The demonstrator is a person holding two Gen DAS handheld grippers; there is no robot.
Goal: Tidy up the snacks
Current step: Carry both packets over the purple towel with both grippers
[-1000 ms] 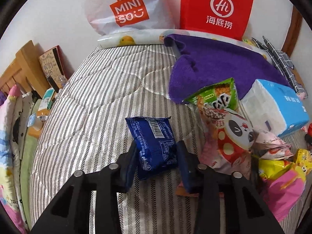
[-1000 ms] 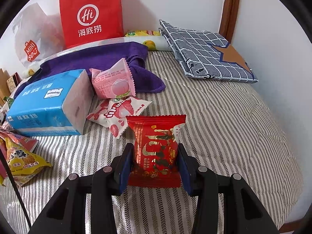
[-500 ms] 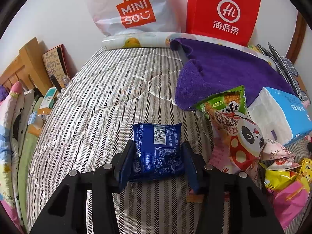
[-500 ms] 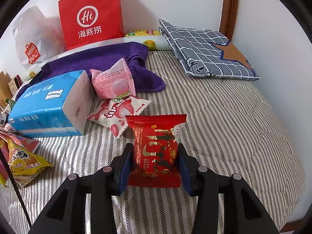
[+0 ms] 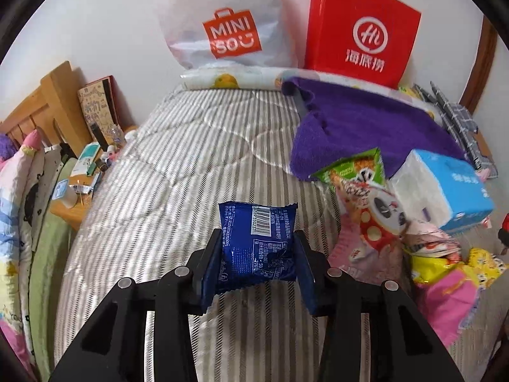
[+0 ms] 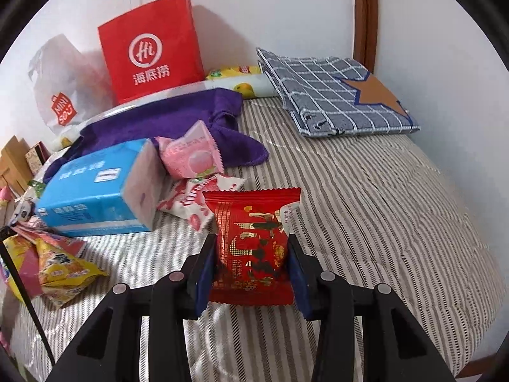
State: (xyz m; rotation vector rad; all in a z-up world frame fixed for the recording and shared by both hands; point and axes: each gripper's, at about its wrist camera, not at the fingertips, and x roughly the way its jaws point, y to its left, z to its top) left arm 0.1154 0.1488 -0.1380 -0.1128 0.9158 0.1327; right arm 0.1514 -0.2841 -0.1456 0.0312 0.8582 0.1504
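Note:
A blue snack packet (image 5: 254, 254), barcode side up, hangs above the striped bed cover (image 5: 191, 175) between the pads of my left gripper (image 5: 258, 231). The jaws are closing and press on both of its sides. In the right wrist view a red snack packet (image 6: 251, 216) with gold print sits between the pads of my right gripper (image 6: 251, 237), which is also closing on it and pinches it just above the striped bed cover (image 6: 366, 207).
Loose snacks lie in a pile: a panda packet (image 5: 378, 213), a green packet (image 5: 356, 168), a pink packet (image 6: 191, 152) and a yellow packet (image 6: 60, 264). A blue tissue pack (image 6: 95, 187), a purple towel (image 5: 366, 127), a red paper bag (image 5: 362, 31), a white plastic bag (image 5: 229, 31) and a folded checked cloth (image 6: 334, 95) lie around them.
The left gripper has risen with the blue packet, which now sits straight between the pads instead of askew. The right gripper and the red packet have hardly moved.

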